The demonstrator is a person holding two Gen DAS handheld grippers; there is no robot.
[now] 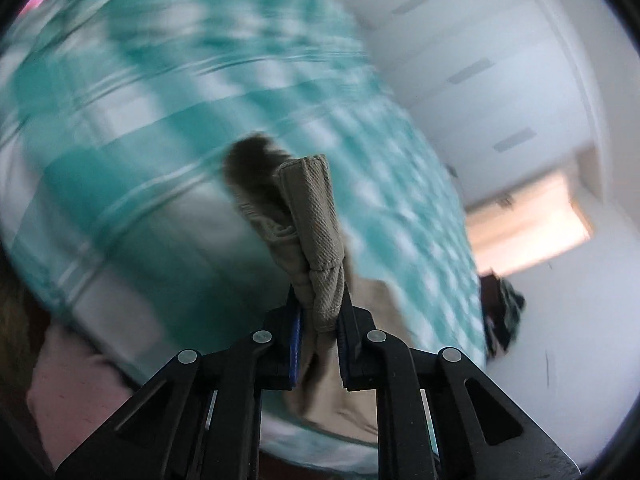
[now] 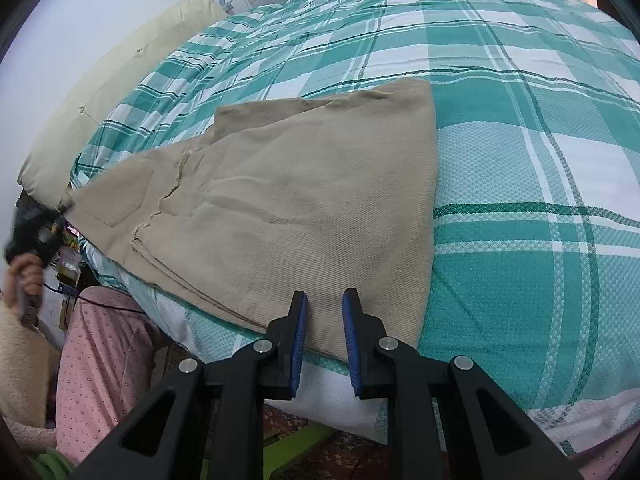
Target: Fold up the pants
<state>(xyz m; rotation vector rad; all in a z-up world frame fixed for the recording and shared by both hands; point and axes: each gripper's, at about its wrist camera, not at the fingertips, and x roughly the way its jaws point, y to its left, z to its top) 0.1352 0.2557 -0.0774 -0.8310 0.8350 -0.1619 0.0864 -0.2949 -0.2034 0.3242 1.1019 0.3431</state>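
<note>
Beige pants (image 2: 288, 200) lie folded on a bed with a teal and white checked cover (image 2: 520, 160). My right gripper (image 2: 324, 300) hovers open and empty just above the pants' near edge. My left gripper (image 1: 320, 308) is shut on a bunched waist end of the pants (image 1: 316, 224) and holds it lifted; that view is blurred by motion. In the right wrist view the left gripper (image 2: 60, 210) shows at the far left, gripping the pants' left corner.
A cream headboard cushion (image 2: 120, 68) runs along the bed's far left. The person's pink dotted clothing (image 2: 100, 360) is below the bed edge at left. White wardrobe doors (image 1: 480, 80) stand beyond the bed.
</note>
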